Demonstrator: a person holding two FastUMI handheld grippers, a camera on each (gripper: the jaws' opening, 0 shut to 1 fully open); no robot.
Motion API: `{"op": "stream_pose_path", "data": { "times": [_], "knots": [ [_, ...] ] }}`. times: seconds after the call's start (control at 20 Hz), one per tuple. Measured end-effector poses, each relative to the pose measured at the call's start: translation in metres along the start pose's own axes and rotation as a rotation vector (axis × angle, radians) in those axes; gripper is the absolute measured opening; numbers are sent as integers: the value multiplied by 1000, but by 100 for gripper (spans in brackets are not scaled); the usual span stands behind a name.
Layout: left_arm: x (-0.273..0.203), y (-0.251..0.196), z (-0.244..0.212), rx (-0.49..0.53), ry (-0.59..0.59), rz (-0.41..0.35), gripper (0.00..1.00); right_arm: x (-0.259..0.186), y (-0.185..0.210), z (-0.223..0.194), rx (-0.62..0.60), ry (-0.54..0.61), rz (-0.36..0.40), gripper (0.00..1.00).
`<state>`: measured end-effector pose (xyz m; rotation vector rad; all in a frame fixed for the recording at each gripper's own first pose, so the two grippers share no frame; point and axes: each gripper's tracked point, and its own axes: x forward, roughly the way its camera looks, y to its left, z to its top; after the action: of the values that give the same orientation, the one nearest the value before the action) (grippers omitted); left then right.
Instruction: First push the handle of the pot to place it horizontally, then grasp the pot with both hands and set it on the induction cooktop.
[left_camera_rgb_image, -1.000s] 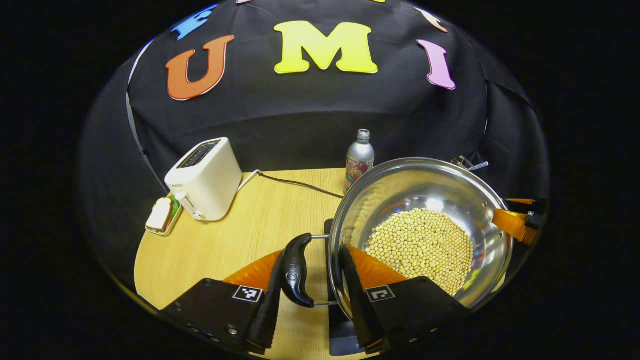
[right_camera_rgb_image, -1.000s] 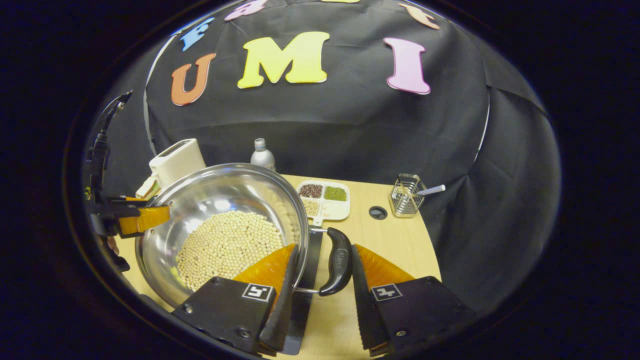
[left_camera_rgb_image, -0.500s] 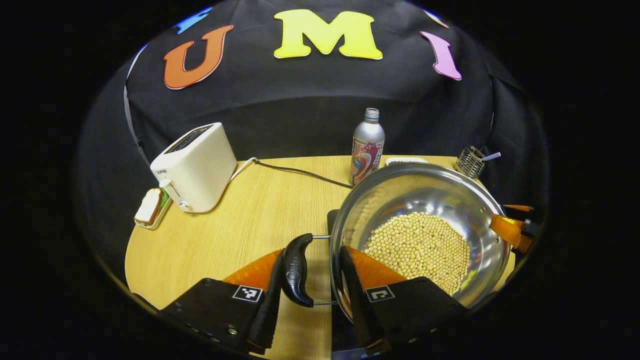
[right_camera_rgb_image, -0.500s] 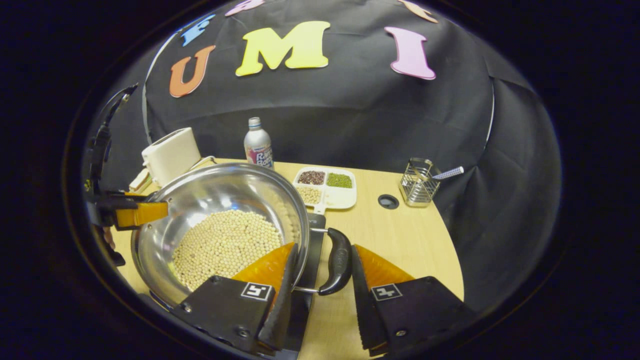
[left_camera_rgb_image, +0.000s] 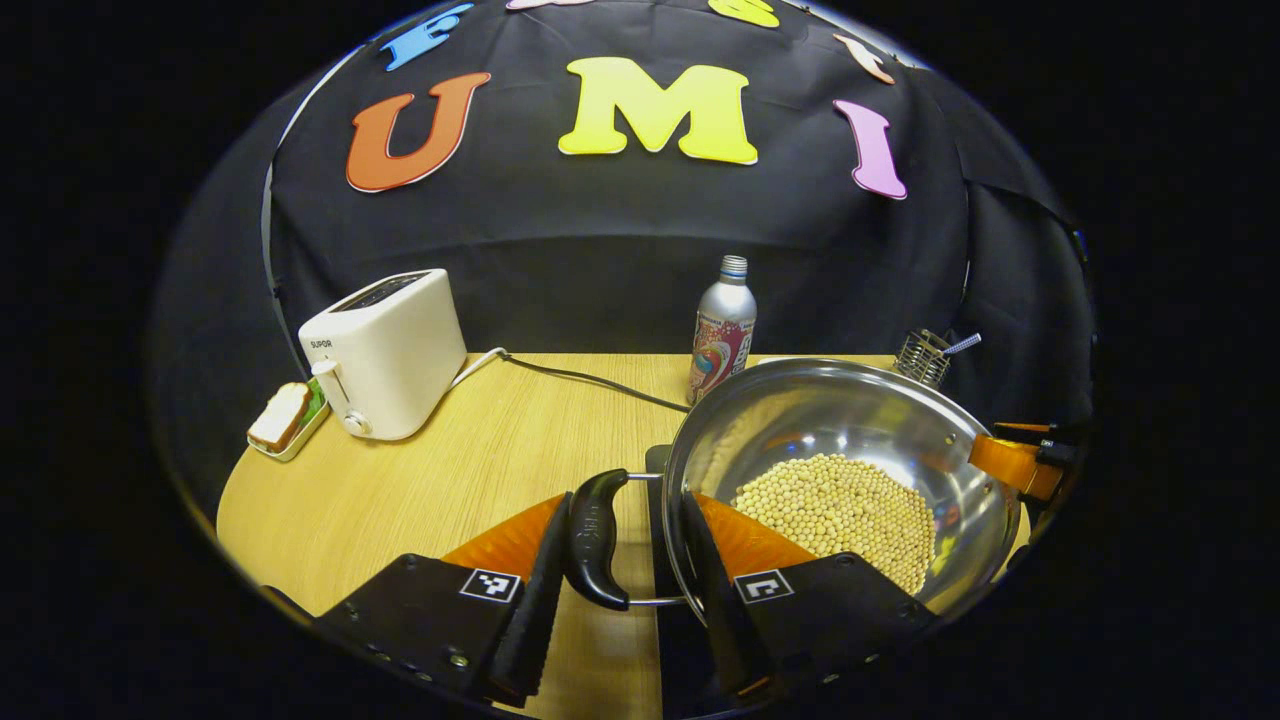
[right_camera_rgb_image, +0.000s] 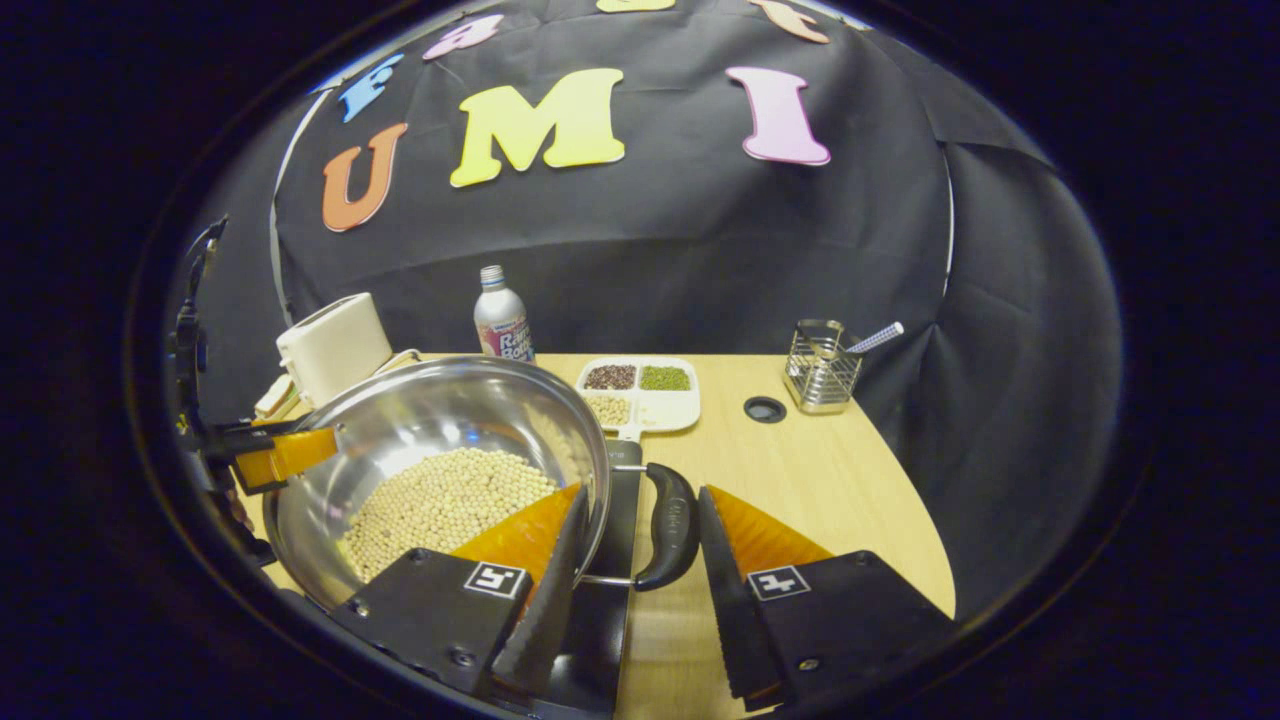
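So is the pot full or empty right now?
Partly filled: pale round beans cover the bottom of the pot, its shiny walls bare above them.

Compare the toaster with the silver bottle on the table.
The toaster is white and boxy; the bottle is silver, slim and round with a screw cap. A cord runs from the toaster; the bottle has none. The bottle stands nearer the pot. Both stand upright at the back of the wooden table.

Toaster (left_camera_rgb_image: 385, 352), bottle (left_camera_rgb_image: 722, 327) — divided dish (right_camera_rgb_image: 640, 394), wire holder (right_camera_rgb_image: 822, 367).
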<state>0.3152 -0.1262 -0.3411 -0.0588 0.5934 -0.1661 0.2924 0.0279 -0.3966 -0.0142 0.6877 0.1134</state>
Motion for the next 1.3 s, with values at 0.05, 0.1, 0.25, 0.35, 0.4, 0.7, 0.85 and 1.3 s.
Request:
{"op": "stream_pose_path", "data": {
  "times": [0.05,0.1,0.25,0.35,0.4,0.7,0.85,1.3],
  "knots": [
    [0,0,0,-8,-4,-1,63,0,0,2,-12,-20,-13,67],
    [0,-1,0,-16,-8,0,74,-1,0,3,-25,-31,-27,70],
    [1,3,0,-26,-18,8,66,-2,0,4,-38,-55,-55,70],
    [-3,6,2,-14,-21,13,74,-3,0,4,-40,-53,-58,67],
    [-5,6,8,-20,-39,16,77,-6,0,5,-41,-56,-58,67],
    [-50,6,28,-14,-132,41,86,-58,6,16,1,-140,-18,77],
    [-84,6,35,-5,-178,53,96,-86,10,7,0,-153,-11,83],
    [-182,5,37,42,-343,119,96,-164,15,-1,4,-247,-30,94]
  ]
}}
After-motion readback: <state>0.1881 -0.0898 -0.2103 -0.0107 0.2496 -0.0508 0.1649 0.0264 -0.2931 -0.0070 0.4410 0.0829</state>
